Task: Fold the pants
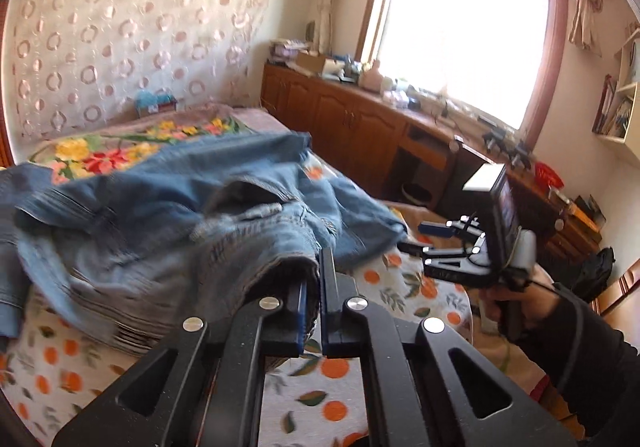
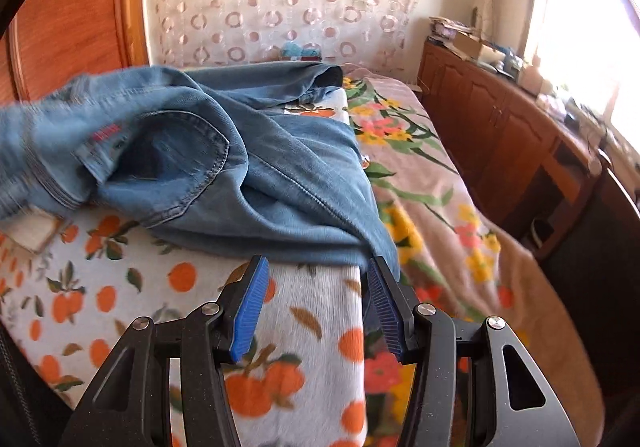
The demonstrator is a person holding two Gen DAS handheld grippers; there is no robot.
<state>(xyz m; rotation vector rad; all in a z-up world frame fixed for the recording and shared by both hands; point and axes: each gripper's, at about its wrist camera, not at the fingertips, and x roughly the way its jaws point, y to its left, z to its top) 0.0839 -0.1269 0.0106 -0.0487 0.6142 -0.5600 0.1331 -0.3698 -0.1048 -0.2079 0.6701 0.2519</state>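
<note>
My left gripper point(image 1: 316, 279) is clamped on a hem edge of the jeans point(image 1: 168, 215), denim bunched between its blue pads and lifted off the bed. My right gripper point(image 2: 316, 303) has its jaws apart with nothing in them; its tips sit at the near edge of the jeans point(image 2: 248, 175), the right finger point(image 2: 384, 303) just touching or overlapping the cloth, can't tell which. In the left view my right hand point(image 1: 516, 311) holds that gripper point(image 1: 416, 239) just off the jeans' right edge.

One pair of jeans, crumpled in a heap on the orange-print sheet point(image 2: 100, 303), one back pocket point(image 2: 176, 167) facing up, one leg opening point(image 2: 330, 75) at the far end. Motion blur on the left part of the cloth.

Beside the sheet on the right, one floral blanket point(image 2: 432, 199) covers the rest of the bed. Further back, one teal box point(image 1: 154, 103) against the circle-pattern curtain point(image 1: 120, 27). Along the right, one row of wooden cabinets point(image 1: 336, 115) with a cluttered top, under one bright window point(image 1: 468, 31). One wall shelf point(image 1: 620, 95) at far right.
</note>
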